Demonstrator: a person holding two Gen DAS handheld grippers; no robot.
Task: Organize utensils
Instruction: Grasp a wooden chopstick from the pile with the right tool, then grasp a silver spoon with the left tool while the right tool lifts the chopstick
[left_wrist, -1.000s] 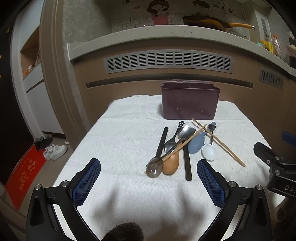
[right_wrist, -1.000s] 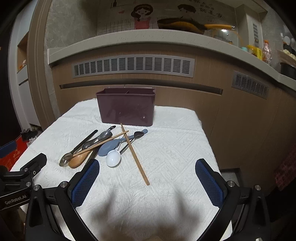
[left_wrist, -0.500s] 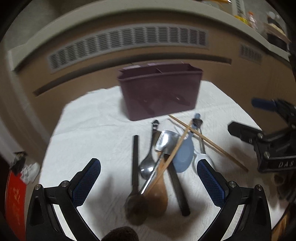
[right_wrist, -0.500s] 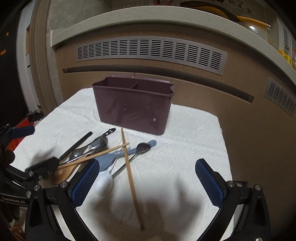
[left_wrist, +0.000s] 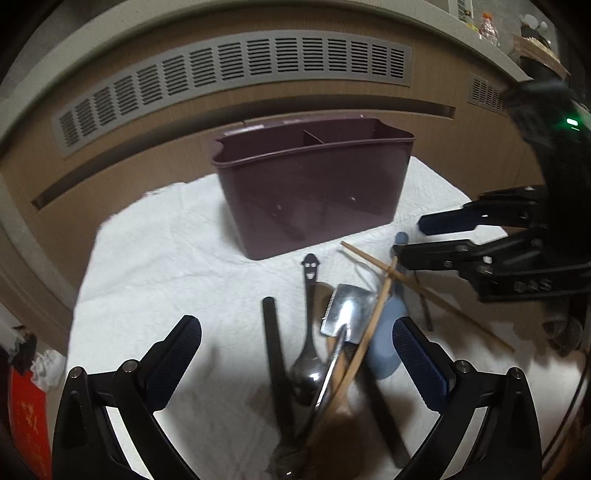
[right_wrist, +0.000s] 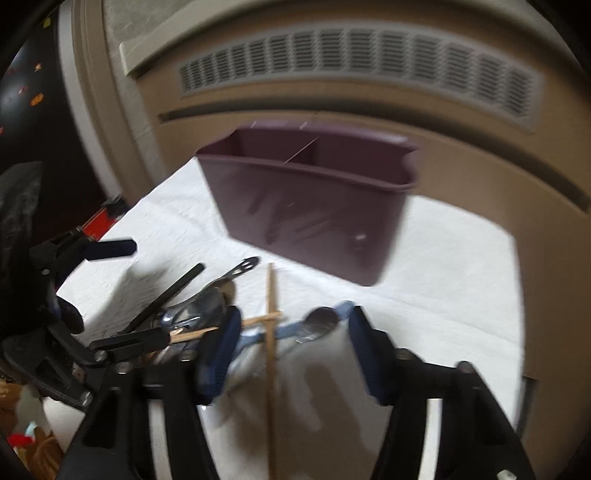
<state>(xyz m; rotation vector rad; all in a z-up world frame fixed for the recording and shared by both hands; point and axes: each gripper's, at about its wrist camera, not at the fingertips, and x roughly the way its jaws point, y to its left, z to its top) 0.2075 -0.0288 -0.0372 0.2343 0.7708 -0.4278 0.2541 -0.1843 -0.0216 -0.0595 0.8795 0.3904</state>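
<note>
Both grippers hung tilted down over a heap of utensils on a white cloth (left_wrist: 155, 266). Left gripper (left_wrist: 297, 354) stood with its blue-padded jaws spread wide and gripping nothing; between and just ahead of them lay a black-handled piece (left_wrist: 273, 343), a steel spoon (left_wrist: 308, 365) with a smiling face cut in its handle end, a flat steel spatula-like piece (left_wrist: 349, 314), a wooden spoon whose bowl was partly hidden at the lower edge, and a pale blue spoon (left_wrist: 384, 354) close to its right finger. Right gripper (right_wrist: 291, 347) had just been closing its jaws, which stood partly open around one upright-running wooden chopstick (right_wrist: 272, 369), the pads not yet pressing on it; a second chopstick (right_wrist: 258, 320) crossed the first just ahead of the left pad, and a dark spoon bowl (right_wrist: 320, 322) lay on a blue handle between the pads. Beyond both tools stood a maroon divided utensil holder (left_wrist: 314, 195), upright on the cloth, with faint shapes showing through its wall.
</note>
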